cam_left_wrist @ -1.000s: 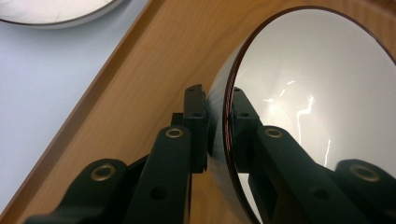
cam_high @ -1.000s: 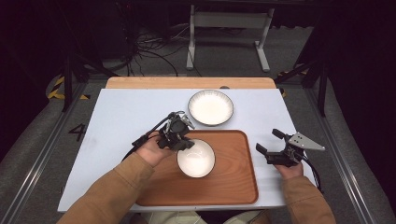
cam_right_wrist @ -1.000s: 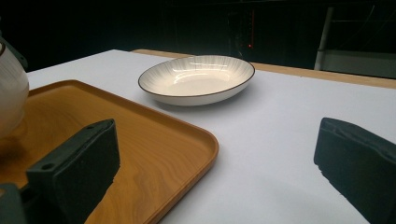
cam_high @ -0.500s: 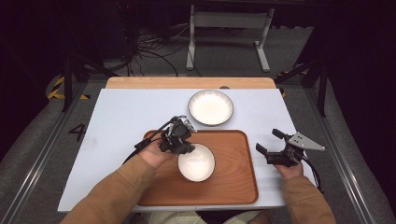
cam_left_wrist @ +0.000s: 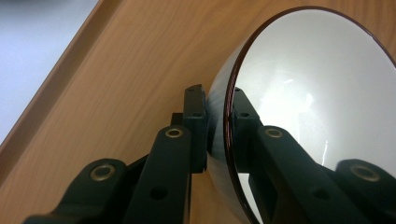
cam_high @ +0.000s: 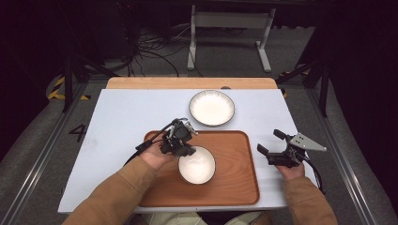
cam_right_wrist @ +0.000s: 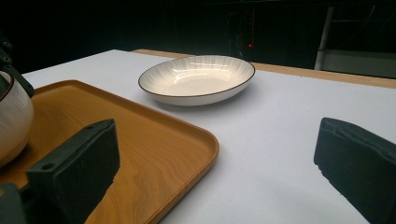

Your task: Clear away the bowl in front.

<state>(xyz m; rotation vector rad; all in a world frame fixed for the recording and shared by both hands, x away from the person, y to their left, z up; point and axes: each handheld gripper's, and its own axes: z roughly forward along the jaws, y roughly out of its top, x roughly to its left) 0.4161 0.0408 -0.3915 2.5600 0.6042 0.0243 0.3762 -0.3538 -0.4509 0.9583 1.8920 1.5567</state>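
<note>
In the high view a white surface [cam_high: 117, 122] fills the middle of the frame, with a wooden strip [cam_high: 187, 83] along its far edge. A brown tray [cam_high: 234, 164] lies in the lower centre, and a small white bowl [cam_high: 197, 164] sits on its left half. The left gripper [cam_high: 180, 149] comes in from the lower left and is clamped on the bowl's near-left rim; in the left gripper view one jaw presses the outer wall of the bowl [cam_left_wrist: 317, 93] and the other the inside, with the tray's [cam_left_wrist: 116, 93] wood grain behind.

A wide, shallow white dish [cam_high: 211, 108] with a dark rim stands on the bare surface just above the tray's upper edge, slightly right of centre, apart from both the bowl and the tray. The right gripper [cam_high: 272, 143] hovers at the lower right, just off the tray's right edge, its jaws spread wide with nothing between them. In the right gripper view the dish [cam_right_wrist: 196, 79] sits in the upper centre, the tray's [cam_right_wrist: 177, 140] rounded corner fills the lower left, and the bowl [cam_right_wrist: 14, 121] peeks in at the left edge.

Beyond the surface, in the upper part of the high view, the floor carries tangled cables [cam_high: 150, 49] and a grey metal stand [cam_high: 230, 28].
</note>
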